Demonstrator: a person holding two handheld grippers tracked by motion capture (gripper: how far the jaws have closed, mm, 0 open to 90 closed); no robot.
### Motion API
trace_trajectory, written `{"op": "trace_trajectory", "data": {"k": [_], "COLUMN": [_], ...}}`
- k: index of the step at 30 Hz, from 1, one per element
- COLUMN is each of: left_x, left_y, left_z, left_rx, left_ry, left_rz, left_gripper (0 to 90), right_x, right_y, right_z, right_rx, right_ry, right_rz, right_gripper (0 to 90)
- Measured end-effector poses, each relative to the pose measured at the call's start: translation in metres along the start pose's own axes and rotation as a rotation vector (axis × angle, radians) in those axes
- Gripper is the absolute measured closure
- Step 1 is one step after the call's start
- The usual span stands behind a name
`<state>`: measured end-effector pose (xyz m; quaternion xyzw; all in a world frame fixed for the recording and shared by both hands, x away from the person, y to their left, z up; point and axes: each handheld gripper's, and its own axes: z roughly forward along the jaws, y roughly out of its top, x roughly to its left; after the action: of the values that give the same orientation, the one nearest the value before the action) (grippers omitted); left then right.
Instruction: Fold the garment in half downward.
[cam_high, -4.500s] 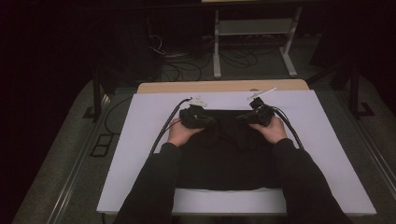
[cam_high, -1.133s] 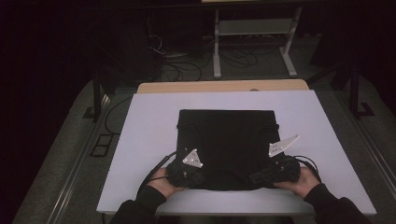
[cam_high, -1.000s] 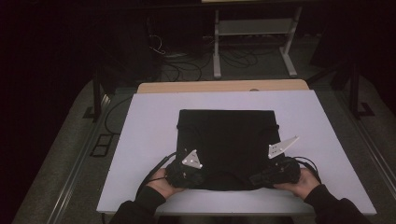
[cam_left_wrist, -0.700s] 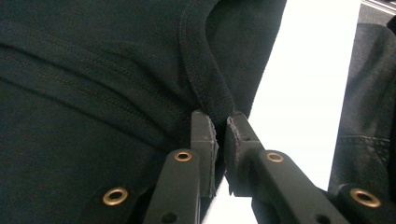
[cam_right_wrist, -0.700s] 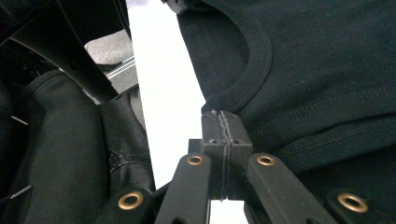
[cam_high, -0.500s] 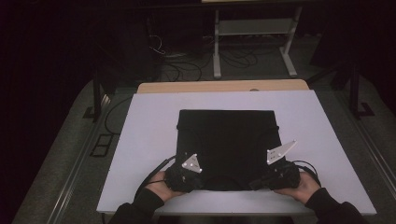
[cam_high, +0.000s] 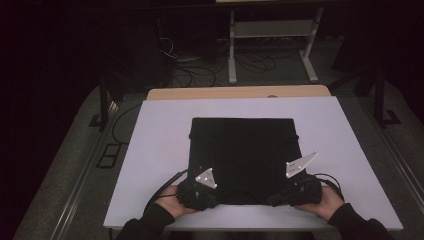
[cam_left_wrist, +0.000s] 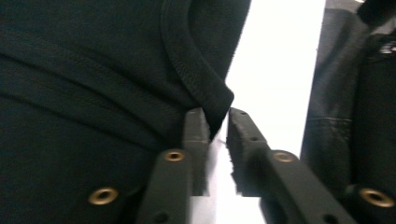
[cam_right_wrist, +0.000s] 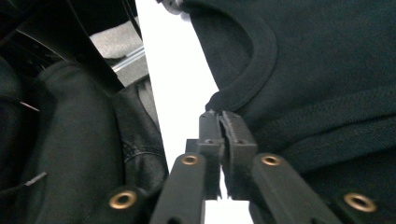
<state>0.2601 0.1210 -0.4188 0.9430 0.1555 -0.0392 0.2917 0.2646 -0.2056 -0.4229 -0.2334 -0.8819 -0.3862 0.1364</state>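
1. A black garment (cam_high: 243, 152), folded to a near square, is seen in the middle of the high view, lying flat on the white table (cam_high: 150, 150); its near edge is at the lower middle of the frame, between the two hands.
2. The left gripper (cam_high: 202, 196) is placed at the garment's near left corner, at the lower left of centre; the right gripper (cam_high: 282, 196) is placed at the near right corner, at the lower right of centre.
3. In the left gripper view a ribbed collar edge (cam_left_wrist: 205, 88) is seen just above the tips; the jaws have just been opening and now stand narrowly apart, with white table seen in the gap and only the collar's tip reaching in at the top, so the cloth looks let go.
4. In the right gripper view a collar edge (cam_right_wrist: 243, 88) is met at the tips; the jaws have just been opening, yet only a sliver is seen between them; whether cloth is still pinched cannot be told.
5. The step in hand is judged to be the release of the near edge after a fold has been laid down.
6. For the next move, wider jaws and a clean withdrawal toward the bottom of the frame are called for, so that the fold is not dragged; a fresh edge is then to be chosen.
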Motion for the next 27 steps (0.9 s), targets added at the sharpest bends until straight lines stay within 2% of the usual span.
{"op": "trace_trajectory", "data": {"k": [5, 8, 9, 10, 12, 13, 14, 15, 20, 24, 27], "left_x": [0.004, 0.005, 0.007, 0.006, 0.006, 0.005, 0.006, 0.005, 0.006, 0.010, 0.014], "left_y": [-0.001, -0.002, -0.002, -0.002, -0.002, -0.002, -0.002, -0.002, -0.004, -0.007, -0.009], "left_z": [-0.003, -0.006, -0.008, -0.009, -0.012, -0.013, -0.014, -0.015, -0.019, -0.021, -0.022], "left_rx": [-0.040, -0.052, -0.046, -0.062, -0.076, -0.090, -0.100, -0.113, -0.161, -0.179, -0.187], "left_ry": [-0.020, -0.011, -0.009, -0.006, 0.001, 0.005, 0.009, 0.012, 0.014, 0.028, 0.032], "left_rz": [-0.039, -0.038, -0.020, -0.029, -0.015, -0.025, -0.013, -0.020, -0.033, -0.042, -0.077], "left_gripper": [61.7, 53.6, 50.6, 48.8, 44.6, 41.9, 39.4, 36.9, 21.0, 10.9, 0.6], "right_x": [-0.001, 0.001, 0.002, 0.003, 0.004, 0.005, 0.005, 0.006, 0.008, 0.009, 0.011], "right_y": [0.001, 0.001, 0.002, 0.002, 0.003, 0.003, 0.003, 0.003, 0.006, 0.008, 0.010], "right_z": [0.002, 0.003, 0.003, 0.003, 0.003, 0.003, 0.003, 0.003, 0.000, -0.004, -0.007], "right_rx": [-0.004, -0.005, -0.011, -0.012, -0.021, -0.026, -0.032, -0.040, -0.065, -0.086, -0.105], "right_ry": [-0.004, -0.003, -0.001, -0.002, -0.005, -0.007, -0.010, -0.011, -0.057, -0.092, -0.108], "right_rz": [0.019, 0.013, 0.012, 0.010, 0.003, -0.004, -0.009, -0.014, -0.024, -0.032, -0.042], "right_gripper": [61.4, 52.3, 49.8, 46.0, 40.3, 37.2, 34.2, 31.4, 14.9, 6.8, 0.0]}}
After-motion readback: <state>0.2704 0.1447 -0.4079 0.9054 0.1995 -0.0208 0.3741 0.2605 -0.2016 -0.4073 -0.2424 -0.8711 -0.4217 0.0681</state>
